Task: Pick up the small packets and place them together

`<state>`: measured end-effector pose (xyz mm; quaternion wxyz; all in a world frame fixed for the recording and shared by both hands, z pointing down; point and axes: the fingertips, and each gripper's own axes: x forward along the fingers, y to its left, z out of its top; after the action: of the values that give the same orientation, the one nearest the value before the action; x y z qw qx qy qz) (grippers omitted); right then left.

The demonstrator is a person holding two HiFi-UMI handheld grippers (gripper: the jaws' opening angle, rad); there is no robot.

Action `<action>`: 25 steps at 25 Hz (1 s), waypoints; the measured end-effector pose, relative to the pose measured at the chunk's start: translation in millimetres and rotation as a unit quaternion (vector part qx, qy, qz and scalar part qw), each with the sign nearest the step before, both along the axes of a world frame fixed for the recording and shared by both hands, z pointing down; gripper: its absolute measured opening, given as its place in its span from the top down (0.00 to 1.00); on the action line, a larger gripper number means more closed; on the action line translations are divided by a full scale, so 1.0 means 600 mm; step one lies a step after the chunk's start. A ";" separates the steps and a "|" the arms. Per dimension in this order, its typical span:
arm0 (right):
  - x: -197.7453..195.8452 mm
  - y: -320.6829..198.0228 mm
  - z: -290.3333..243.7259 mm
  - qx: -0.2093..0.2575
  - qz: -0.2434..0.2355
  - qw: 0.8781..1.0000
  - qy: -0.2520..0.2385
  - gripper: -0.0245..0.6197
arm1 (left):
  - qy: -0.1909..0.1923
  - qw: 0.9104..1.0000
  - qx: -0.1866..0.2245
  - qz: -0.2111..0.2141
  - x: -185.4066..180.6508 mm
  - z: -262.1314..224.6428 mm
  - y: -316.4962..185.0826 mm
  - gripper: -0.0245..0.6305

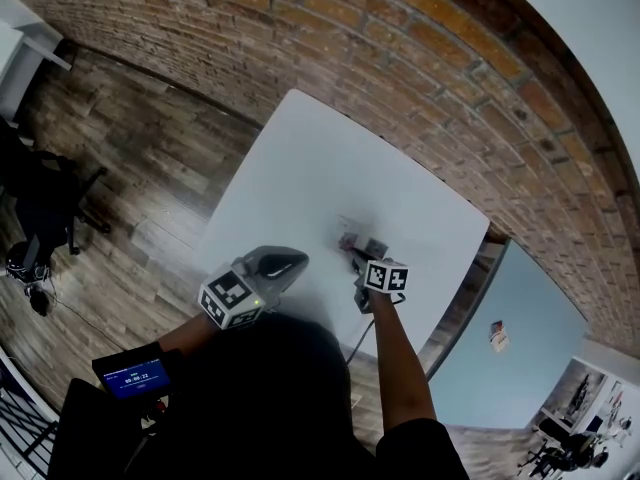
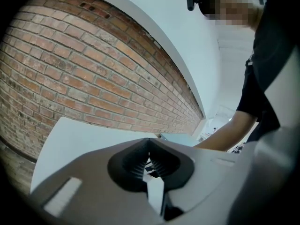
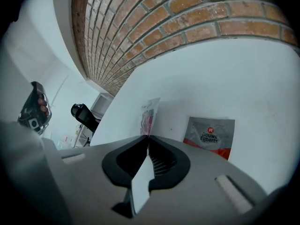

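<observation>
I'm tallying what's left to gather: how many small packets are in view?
2. A pink packet is pinched in the right gripper; a grey-and-red packet lies flat on the white table beside it. More may be hidden from view.

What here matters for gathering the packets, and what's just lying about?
Part of the job:
- pink packet, clamped in the right gripper
- grey-and-red packet, flat on the white table
- left gripper, shut, empty

Just lying about:
- black chair
- brick wall
</observation>
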<state>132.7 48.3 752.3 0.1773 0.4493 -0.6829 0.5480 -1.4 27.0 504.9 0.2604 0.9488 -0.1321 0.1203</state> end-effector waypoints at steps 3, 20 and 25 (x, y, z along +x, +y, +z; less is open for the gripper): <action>0.004 -0.001 0.004 -0.003 0.010 1.000 0.001 0.93 | -0.005 1.000 0.008 0.006 0.000 0.004 0.005 0.96; 0.009 -0.013 -0.110 0.162 -0.016 0.982 0.092 0.91 | 0.009 1.000 0.008 -0.004 0.009 0.000 0.004 0.96; 0.013 0.002 -0.238 0.254 0.083 0.956 0.117 0.96 | 0.016 1.000 0.024 0.004 0.014 -0.020 -0.005 0.96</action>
<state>140.5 49.3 609.5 0.0894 0.5955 -0.7346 0.3128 6.8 23.9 492.8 0.2388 0.9573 -0.1268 0.1024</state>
